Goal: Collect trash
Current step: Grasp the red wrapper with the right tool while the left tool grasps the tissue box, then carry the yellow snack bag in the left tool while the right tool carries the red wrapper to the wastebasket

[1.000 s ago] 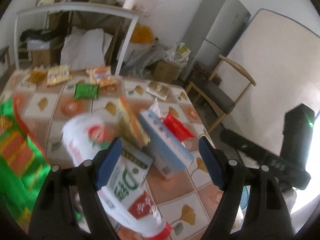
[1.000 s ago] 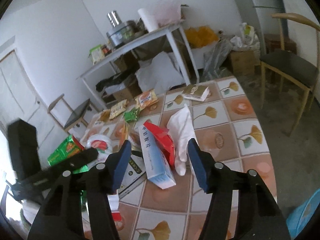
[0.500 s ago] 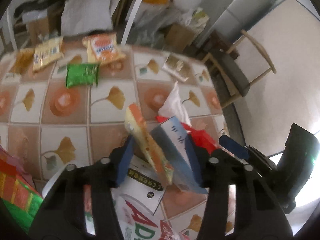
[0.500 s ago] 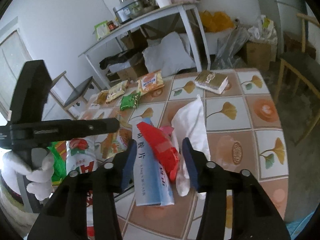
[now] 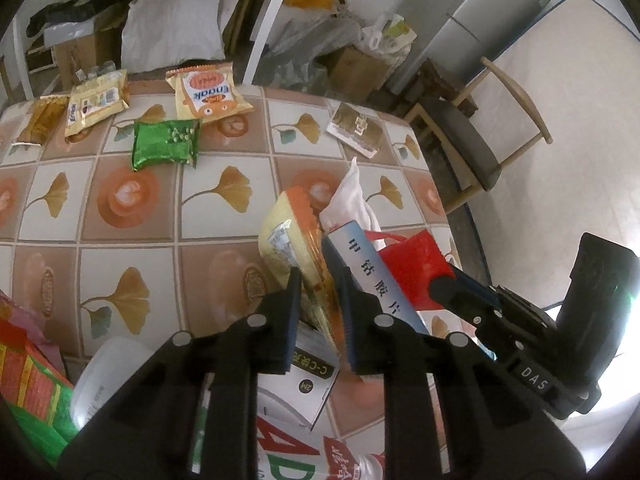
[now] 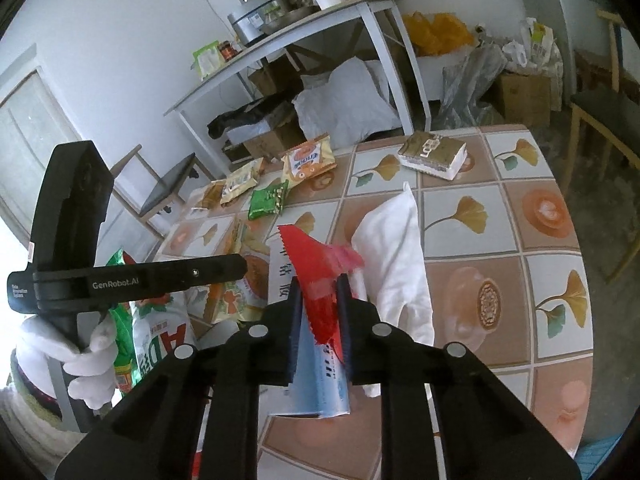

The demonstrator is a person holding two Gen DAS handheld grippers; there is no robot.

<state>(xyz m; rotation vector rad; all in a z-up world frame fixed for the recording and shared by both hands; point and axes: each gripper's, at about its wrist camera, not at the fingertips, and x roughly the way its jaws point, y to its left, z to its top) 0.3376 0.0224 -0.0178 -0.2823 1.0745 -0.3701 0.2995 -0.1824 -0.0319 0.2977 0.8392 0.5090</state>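
Two tongs are closing on trash above the desk (image 5: 132,248) — left tongs (image 5: 318,288) on the yellow packet (image 5: 288,248), right tongs (image 6: 318,300) on the red wrapper (image 6: 320,268). Thin wrappers may slip out — the grip is near their edges.

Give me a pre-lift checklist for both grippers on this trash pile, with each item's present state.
1. Left gripper has the yellow-orange snack packet between its jaws, closing: ok.
2. Right gripper has the red wrapper between its jaws, closing: ok.
3. Grips firm enough to lift: cannot tell.
4. Blue-white box leans against both held items and may shift: not ok.
5. White tissue clear of the right gripper's jaws: cannot tell.
6. The two grippers sit apart: ok.
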